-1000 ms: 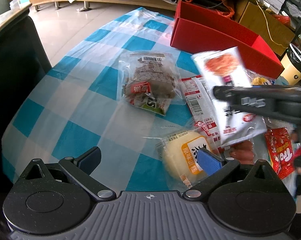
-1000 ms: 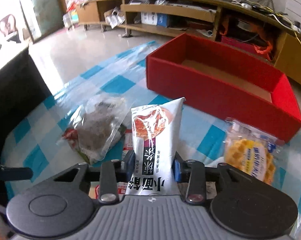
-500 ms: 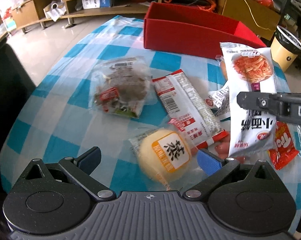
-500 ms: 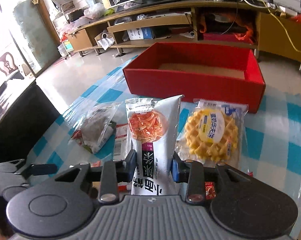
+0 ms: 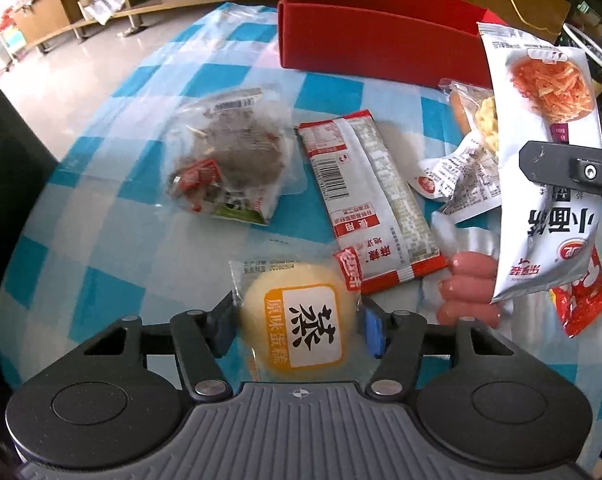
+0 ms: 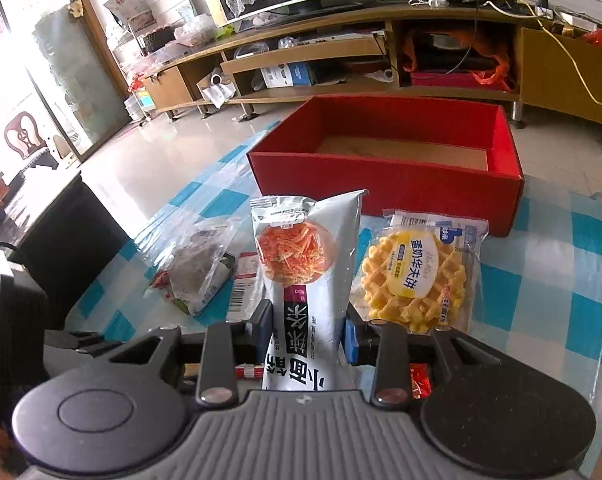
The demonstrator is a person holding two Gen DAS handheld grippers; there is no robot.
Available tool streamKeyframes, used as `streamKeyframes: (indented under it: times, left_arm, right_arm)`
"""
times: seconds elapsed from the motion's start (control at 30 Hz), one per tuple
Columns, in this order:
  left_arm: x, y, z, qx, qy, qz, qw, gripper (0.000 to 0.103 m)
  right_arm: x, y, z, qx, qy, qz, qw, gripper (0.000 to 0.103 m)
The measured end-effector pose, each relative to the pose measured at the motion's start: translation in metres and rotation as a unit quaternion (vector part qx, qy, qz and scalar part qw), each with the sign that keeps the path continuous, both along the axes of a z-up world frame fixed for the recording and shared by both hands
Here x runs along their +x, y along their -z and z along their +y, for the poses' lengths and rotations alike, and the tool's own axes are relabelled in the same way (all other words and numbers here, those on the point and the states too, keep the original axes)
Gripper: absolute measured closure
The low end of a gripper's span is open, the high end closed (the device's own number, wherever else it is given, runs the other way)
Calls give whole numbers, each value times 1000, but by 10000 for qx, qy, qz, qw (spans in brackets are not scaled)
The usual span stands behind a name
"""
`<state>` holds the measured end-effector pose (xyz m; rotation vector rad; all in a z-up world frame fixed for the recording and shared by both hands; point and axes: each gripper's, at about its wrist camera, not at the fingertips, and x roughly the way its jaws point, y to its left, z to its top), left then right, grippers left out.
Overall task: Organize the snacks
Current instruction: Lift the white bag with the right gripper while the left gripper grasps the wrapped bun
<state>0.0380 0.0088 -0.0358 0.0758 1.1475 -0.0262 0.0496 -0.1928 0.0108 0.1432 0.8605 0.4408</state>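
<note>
A round yellow steamed cake (image 5: 297, 300) in clear wrap lies on the blue-checked tablecloth (image 5: 113, 264). My left gripper (image 5: 297, 320) is closing around it, and its pads touch the wrap on both sides. My right gripper (image 6: 307, 332) is shut on a white snack bag (image 6: 297, 248) with orange strips pictured on it, held upright above the table. From the left wrist the same bag (image 5: 541, 80) hangs at the right. The open red box (image 6: 381, 176) stands behind it, with only its cardboard floor showing.
On the cloth lie a wrapped waffle (image 6: 417, 276), a clear bag of dark cake (image 5: 229, 160), a long red-and-white packet (image 5: 373, 196), pink sausages (image 5: 469, 292) and a red packet (image 5: 581, 300). A dark chair (image 6: 61, 232) stands left of the table, with shelving behind.
My left gripper has slid over the yellow cake and its jaws have drawn in from wide open onto it. The right gripper has carried the white bag nearer the red box.
</note>
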Motion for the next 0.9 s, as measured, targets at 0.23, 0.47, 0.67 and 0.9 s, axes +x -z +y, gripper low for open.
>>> streamKeyframes:
  times: [0.23,0.47,0.67,0.9]
  left_arm:
    - [-5,-14,-12,141,161,-58,9998,38]
    - [2,-41,-26,160,376,-532,9977,37]
    - [22,-48,-29,124,380,-667,9970,37]
    - [40,-56,-37,86,470,-859,9952,37]
  right_arm:
    - [-5,2,-5,-29,55,24,10000,68]
    - [3,4,-4,50,34,121,9999,68]
    - [10,0,-11,169,175,73,9997,68]
    - [24,-8,-20,303,352,-28,9989,68]
